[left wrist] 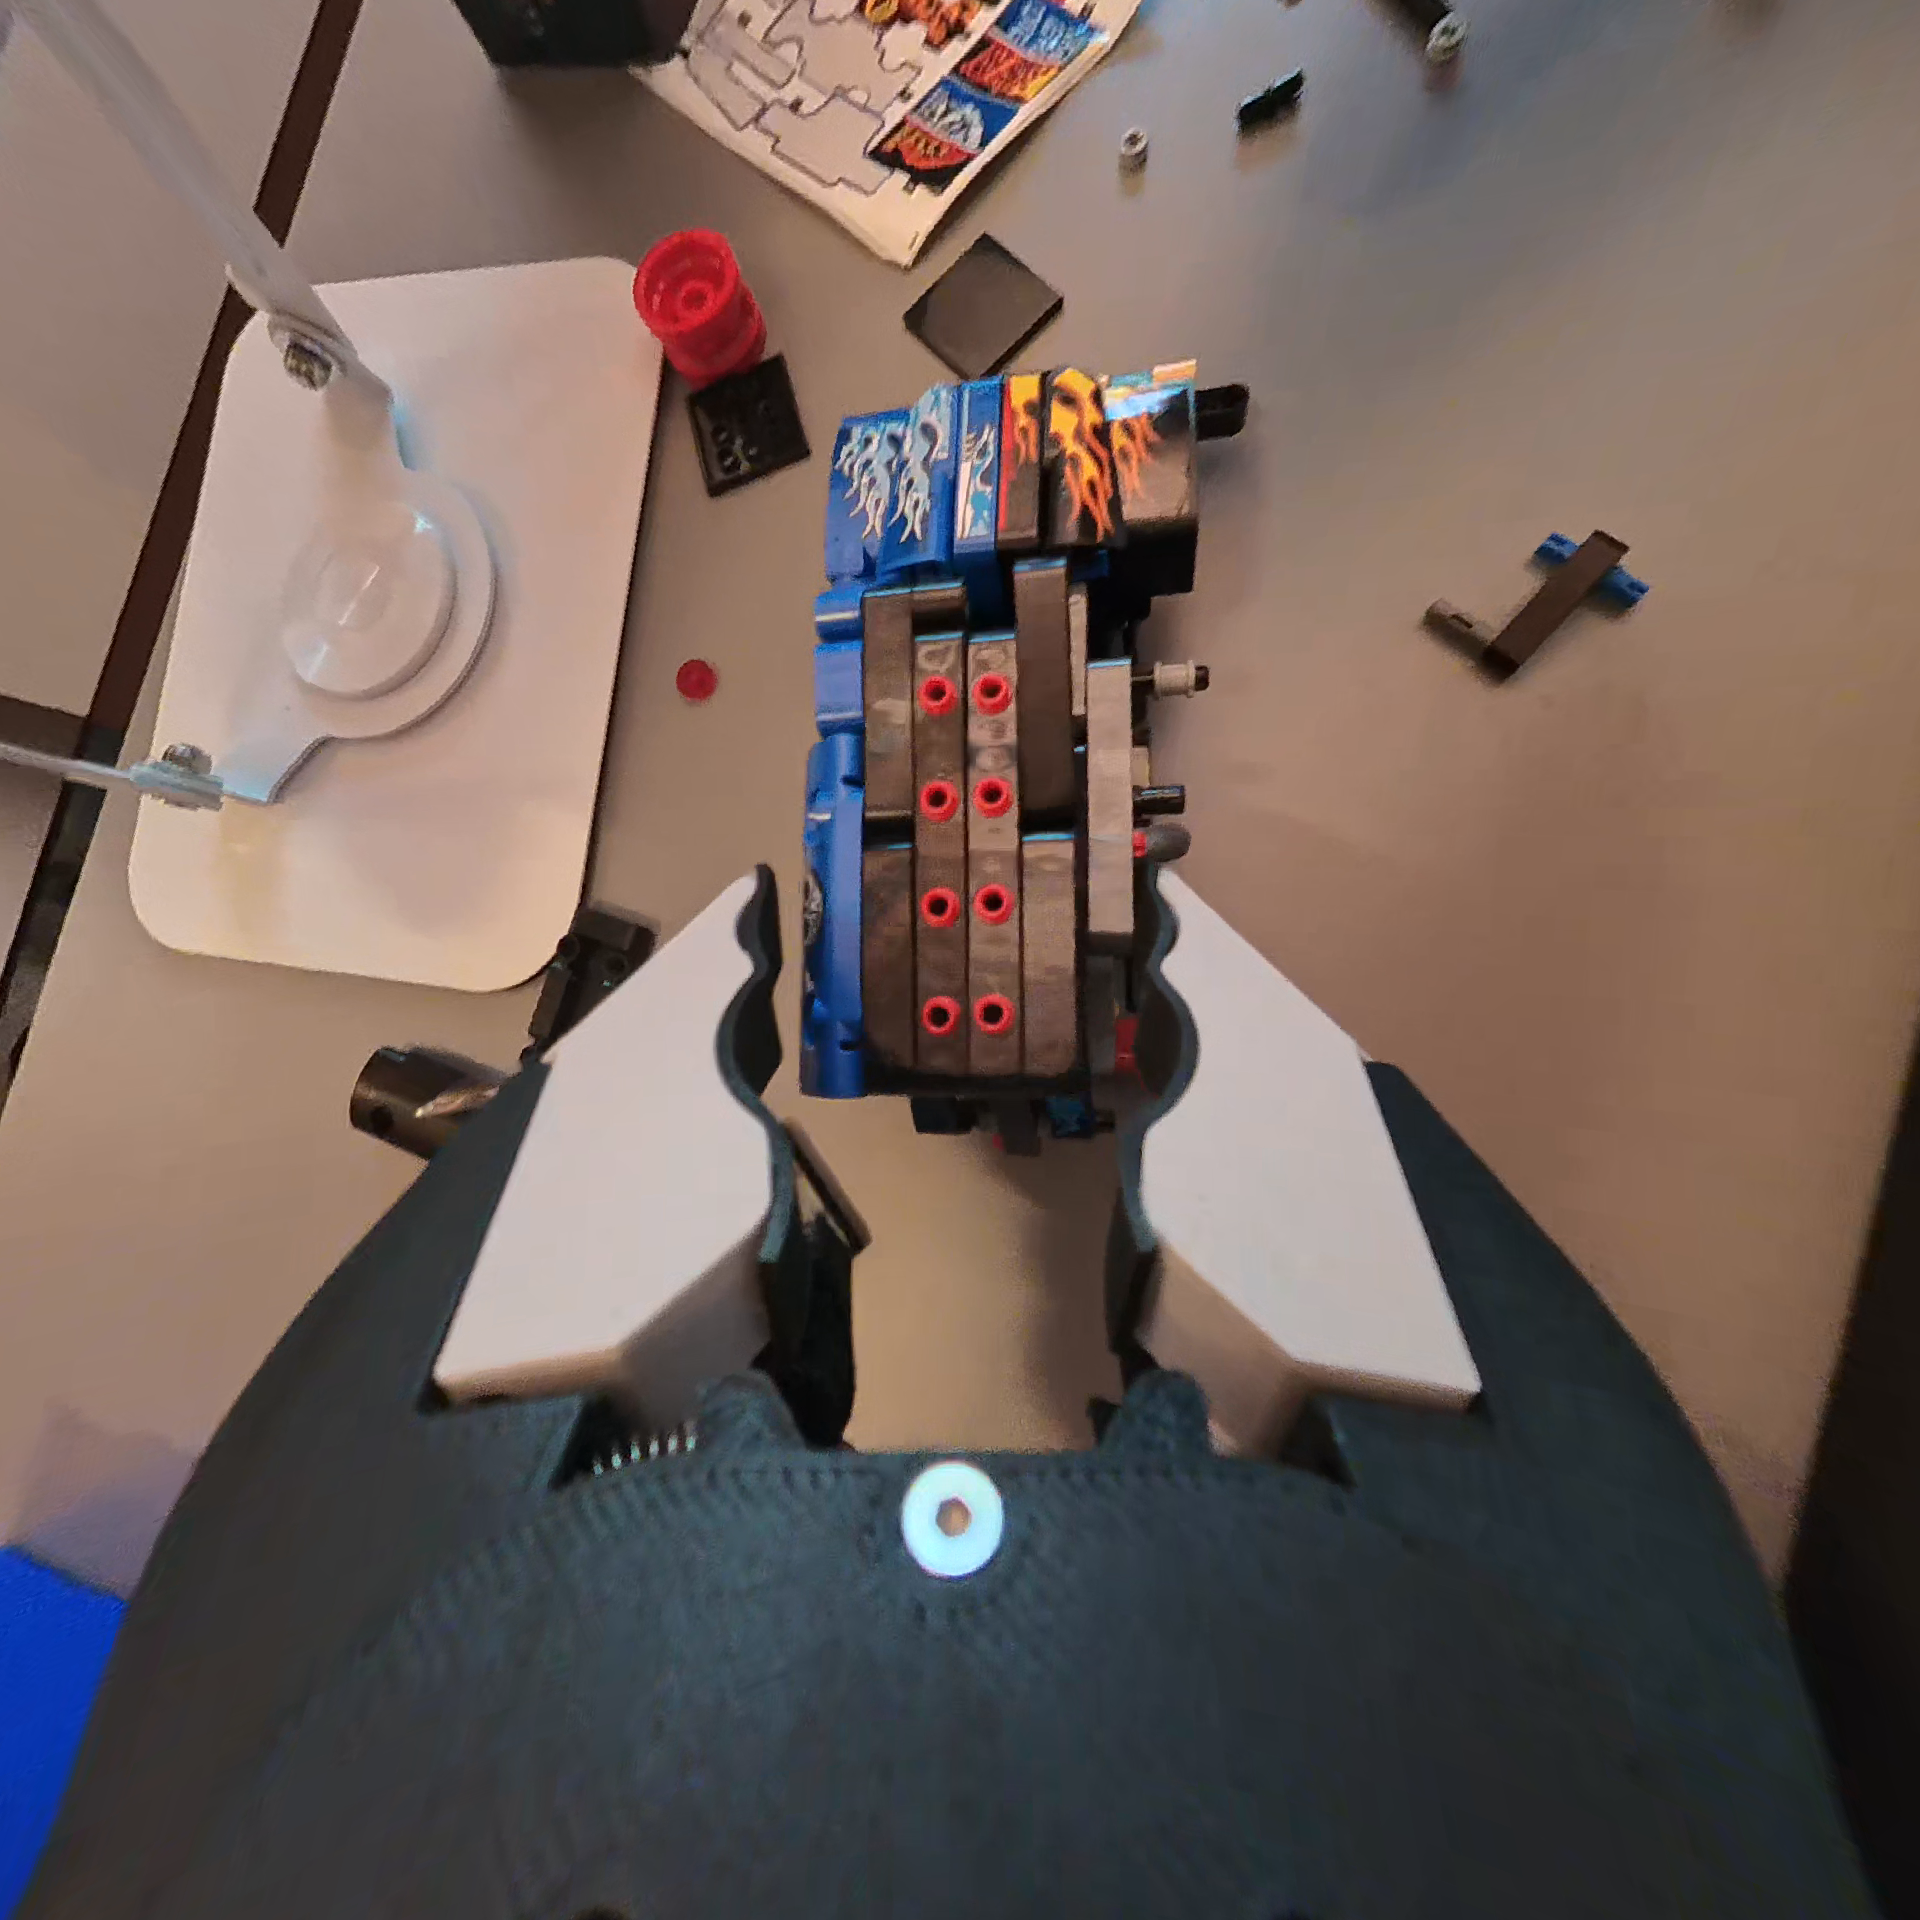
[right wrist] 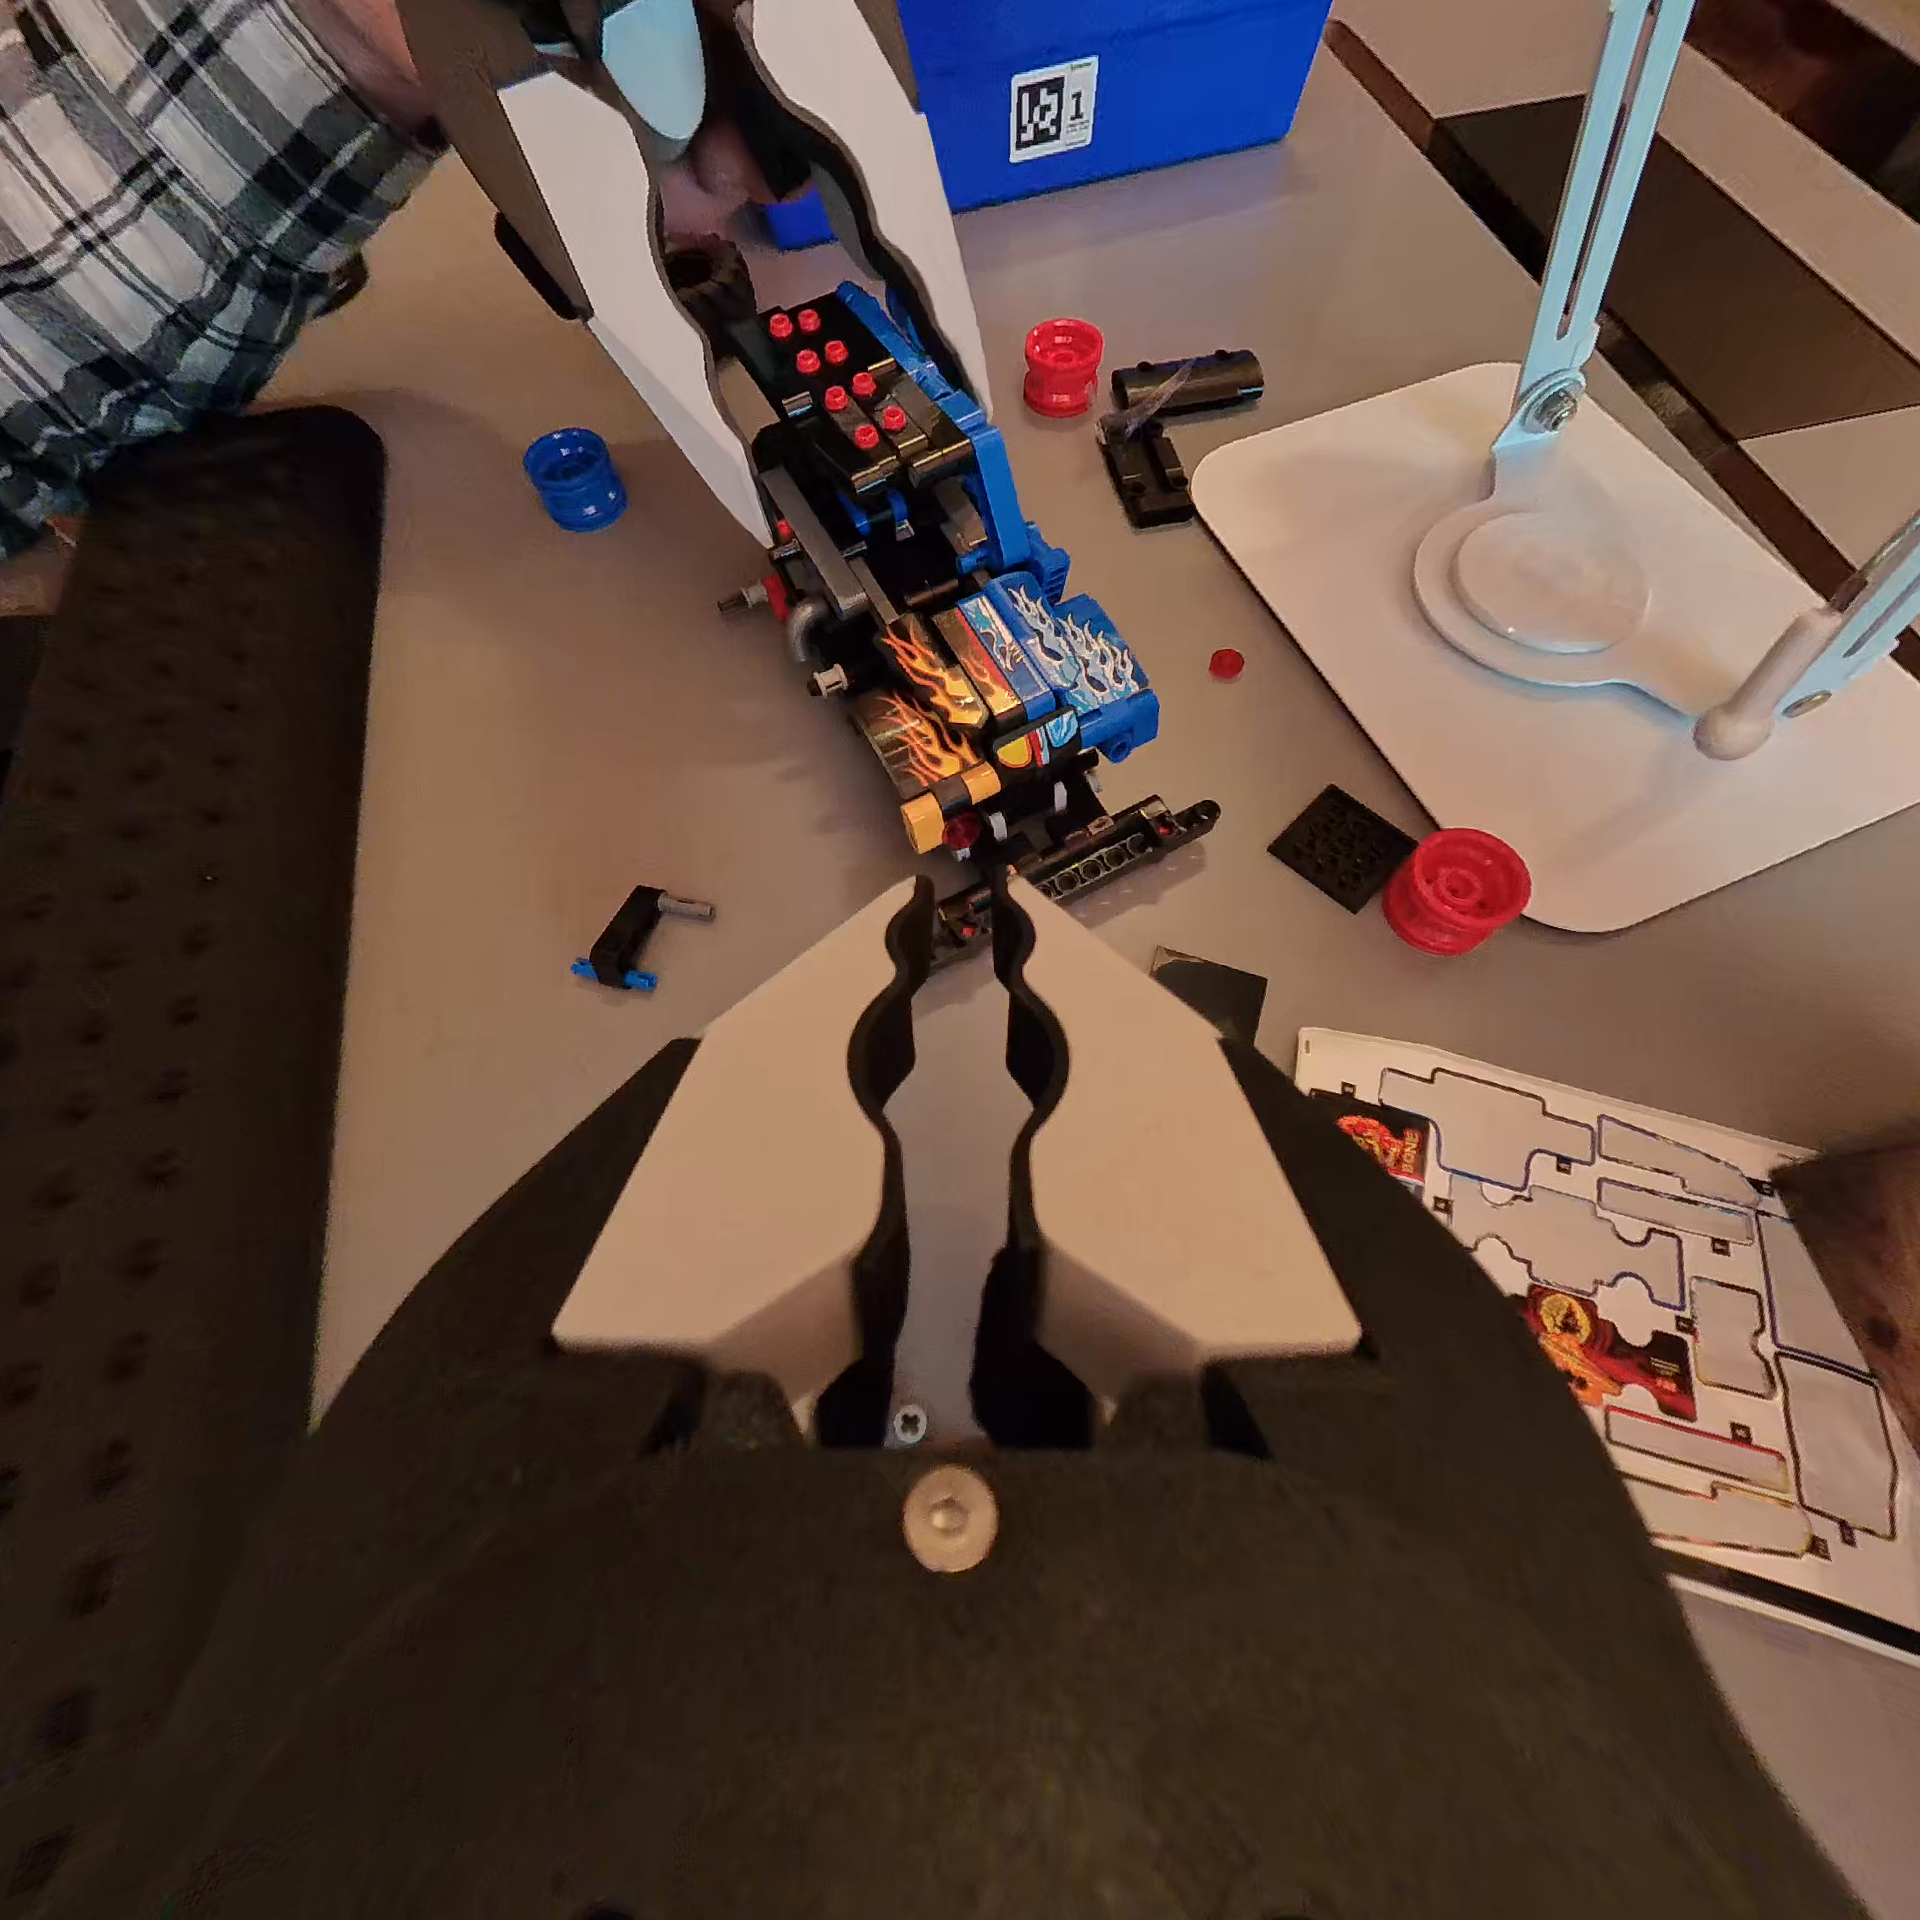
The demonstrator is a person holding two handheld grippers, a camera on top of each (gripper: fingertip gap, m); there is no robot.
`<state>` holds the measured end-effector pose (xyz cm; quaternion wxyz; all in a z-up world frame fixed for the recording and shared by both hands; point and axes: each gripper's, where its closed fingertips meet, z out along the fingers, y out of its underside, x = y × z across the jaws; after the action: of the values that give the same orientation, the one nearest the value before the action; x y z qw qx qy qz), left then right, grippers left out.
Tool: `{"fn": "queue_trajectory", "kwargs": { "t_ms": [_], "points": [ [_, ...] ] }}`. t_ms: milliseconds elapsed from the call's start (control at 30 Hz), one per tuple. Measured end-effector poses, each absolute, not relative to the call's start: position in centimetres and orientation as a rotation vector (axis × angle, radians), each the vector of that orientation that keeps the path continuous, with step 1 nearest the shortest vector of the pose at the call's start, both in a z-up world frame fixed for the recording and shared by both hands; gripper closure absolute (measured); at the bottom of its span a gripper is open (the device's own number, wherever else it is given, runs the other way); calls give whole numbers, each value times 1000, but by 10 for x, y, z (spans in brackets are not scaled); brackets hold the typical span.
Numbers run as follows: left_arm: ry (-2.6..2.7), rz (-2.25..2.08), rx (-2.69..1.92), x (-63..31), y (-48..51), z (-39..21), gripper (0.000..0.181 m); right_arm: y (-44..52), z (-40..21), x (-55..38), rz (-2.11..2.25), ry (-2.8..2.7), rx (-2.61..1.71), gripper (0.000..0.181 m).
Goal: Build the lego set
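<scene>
The lego car point(left wrist: 977, 779), blue on one side and black with flame stickers on the other, lies on the grey table; red studs line its black roof. My left gripper point(left wrist: 961, 883) straddles its rear end with a finger against each side. The right wrist view shows the car point(right wrist: 935, 582) with the left gripper point(right wrist: 873, 468) clamped around its back. A black beam point(right wrist: 1101, 852) crosses the car's front. My right gripper point(right wrist: 961, 883) hovers above that beam's end, its fingers a narrow gap apart and empty.
Red wheel hubs point(right wrist: 1455, 888) point(right wrist: 1062, 366) point(left wrist: 698, 301) and a blue hub point(right wrist: 574, 478) lie around the car. A white lamp base point(right wrist: 1558, 727) stands on the blue side. A sticker sheet point(right wrist: 1621, 1299), a blue box point(right wrist: 1112, 94) and small black parts point(left wrist: 1527, 608) are nearby. Left tips to right tips: about 15 centimeters.
</scene>
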<state>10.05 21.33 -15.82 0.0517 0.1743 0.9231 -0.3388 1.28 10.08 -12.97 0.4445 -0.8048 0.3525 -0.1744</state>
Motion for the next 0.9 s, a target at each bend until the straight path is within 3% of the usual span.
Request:
{"fn": "queue_trajectory", "kwargs": {
  "t_ms": [400, 900],
  "points": [
    [2715, -813, 400, 120, 220, -161, 112, 102, -149, 13, -449, 857, -2038, 172],
    [2664, -933, 333, 130, 219, -160, 109, 99, -159, 15, -493, 854, -2077, 171]
  ]
}}
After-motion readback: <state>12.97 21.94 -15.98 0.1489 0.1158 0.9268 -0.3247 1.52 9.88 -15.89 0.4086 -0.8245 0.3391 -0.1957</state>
